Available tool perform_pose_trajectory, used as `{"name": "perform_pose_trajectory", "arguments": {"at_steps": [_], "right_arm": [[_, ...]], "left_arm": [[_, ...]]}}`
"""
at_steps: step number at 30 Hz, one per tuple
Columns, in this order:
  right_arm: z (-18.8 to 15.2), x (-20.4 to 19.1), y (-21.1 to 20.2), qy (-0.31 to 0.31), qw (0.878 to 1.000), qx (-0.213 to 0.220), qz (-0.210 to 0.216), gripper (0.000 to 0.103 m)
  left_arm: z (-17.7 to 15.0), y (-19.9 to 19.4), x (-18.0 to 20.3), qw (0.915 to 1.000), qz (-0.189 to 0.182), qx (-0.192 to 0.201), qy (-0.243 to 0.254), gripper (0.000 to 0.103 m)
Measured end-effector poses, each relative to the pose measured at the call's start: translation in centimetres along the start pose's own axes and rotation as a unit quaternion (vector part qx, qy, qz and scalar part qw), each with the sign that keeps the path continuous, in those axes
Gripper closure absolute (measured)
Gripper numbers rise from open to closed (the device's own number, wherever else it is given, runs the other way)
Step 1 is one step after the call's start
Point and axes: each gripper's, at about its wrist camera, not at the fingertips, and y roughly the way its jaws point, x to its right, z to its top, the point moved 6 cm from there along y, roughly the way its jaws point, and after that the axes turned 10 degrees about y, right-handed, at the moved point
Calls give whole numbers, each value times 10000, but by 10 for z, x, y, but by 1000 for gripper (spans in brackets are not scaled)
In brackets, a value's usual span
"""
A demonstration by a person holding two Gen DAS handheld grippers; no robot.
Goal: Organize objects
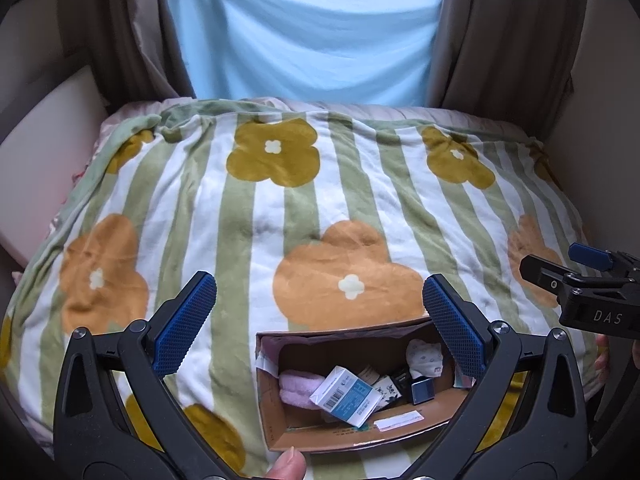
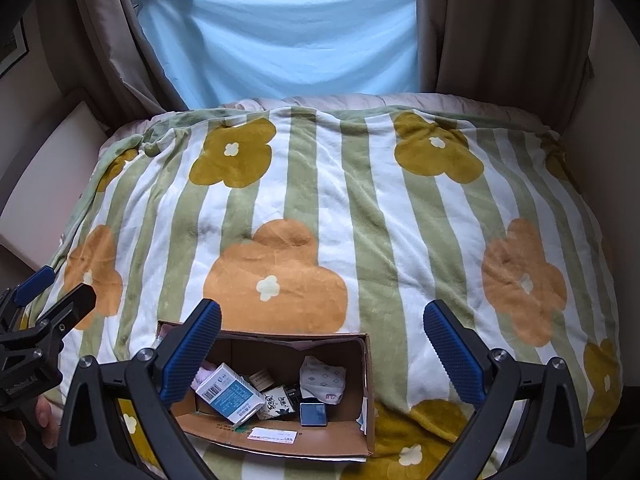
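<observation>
Both sets of fingers spread wide, pinching nothing: left gripper [image 1: 320, 334], right gripper [image 2: 322, 354]. Just below and between them, an open cardboard box [image 2: 370, 392] on the bed, holding a blue-and-white carton [image 1: 346, 396], pink cloth [image 1: 298, 390], small packets. Beyond, flowered striped blanket [image 1: 256, 208], then blue sheet [image 1: 312, 36] between curtains [image 2: 500, 24].

Blanket [image 1: 248, 216] showing green/white stripes w/ orange & mustard flowers. Sheet [image 1: 304, 32] at window glowing pale blue, curtains [image 1: 500, 32] looking taupe. Cardboard box [image 2: 362, 436] showing brown; gripper pads [image 2: 192, 356] showing blue.
</observation>
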Motion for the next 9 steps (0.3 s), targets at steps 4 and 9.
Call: {"name": "perform_pose_trajectory", "arguments": {"at_steps": [4,9], "right_arm": [[0,-1,-3,-14,10000,20,21,2],[-1,-3,-10,-90,9999,62,66,2]], "left_arm": [[0,-8,2,9994,289,113,152,0],[-1,-18,3,9990,342,231,167,0]]}}
